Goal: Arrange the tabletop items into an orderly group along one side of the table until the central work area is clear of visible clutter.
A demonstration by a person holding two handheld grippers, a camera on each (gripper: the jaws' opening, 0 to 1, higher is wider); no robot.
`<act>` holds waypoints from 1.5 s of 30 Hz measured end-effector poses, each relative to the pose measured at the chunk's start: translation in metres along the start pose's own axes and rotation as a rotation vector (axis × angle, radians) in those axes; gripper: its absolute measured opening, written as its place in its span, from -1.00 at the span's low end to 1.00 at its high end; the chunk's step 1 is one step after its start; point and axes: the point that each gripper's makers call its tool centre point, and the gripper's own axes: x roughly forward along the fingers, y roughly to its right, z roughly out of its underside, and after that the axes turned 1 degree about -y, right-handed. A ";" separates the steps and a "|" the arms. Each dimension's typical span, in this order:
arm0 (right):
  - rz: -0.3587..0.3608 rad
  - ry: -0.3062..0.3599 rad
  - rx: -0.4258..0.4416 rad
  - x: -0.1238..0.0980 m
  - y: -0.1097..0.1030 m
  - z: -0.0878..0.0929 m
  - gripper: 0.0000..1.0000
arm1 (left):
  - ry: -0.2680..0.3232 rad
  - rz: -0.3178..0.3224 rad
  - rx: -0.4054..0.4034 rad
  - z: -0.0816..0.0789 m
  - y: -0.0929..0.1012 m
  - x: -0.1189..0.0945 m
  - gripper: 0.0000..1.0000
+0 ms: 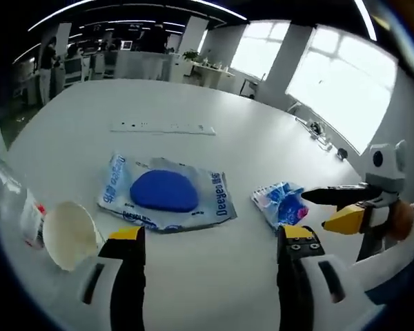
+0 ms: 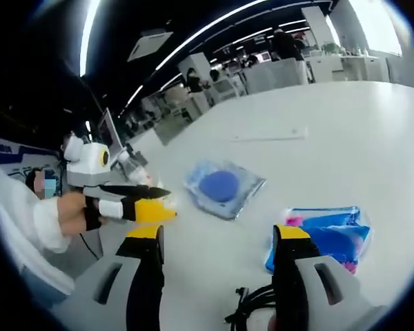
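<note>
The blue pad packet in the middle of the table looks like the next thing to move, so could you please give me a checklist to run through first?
1. Left gripper open, nothing between its fingers: ok.
2. Blue pad packet lies flat, just beyond the left gripper, apart from other items: ok.
3. Right gripper open and not holding anything: ok.
4. Central area free of clutter: not ok; the blue pad packet and the small blue wrapper still lie there.
5. Paper cup upright: not ok, it lies on its side beside a clear bottle.
6. White power strip plugged in: cannot tell.
</note>
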 end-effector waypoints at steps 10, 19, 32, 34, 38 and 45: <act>-0.009 0.014 0.077 0.024 0.005 -0.013 0.20 | -0.055 -0.088 0.054 -0.029 -0.038 0.007 0.56; 0.024 -0.027 0.177 0.045 0.014 -0.005 0.01 | -0.156 -0.139 0.037 -0.040 -0.078 0.019 0.51; 0.073 -0.083 0.288 0.081 0.005 0.013 -0.13 | -0.389 -0.135 0.055 -0.037 -0.116 0.046 0.26; 0.085 -0.079 0.309 0.084 0.008 0.013 -0.17 | -0.407 -0.129 0.035 -0.034 -0.116 0.047 0.19; 0.129 -0.070 0.335 0.090 0.018 0.011 -0.16 | -0.470 -0.096 0.047 -0.027 -0.116 0.052 0.06; 0.155 -0.124 0.371 0.099 0.018 0.025 -0.25 | -0.514 -0.110 0.084 -0.021 -0.129 0.059 -0.01</act>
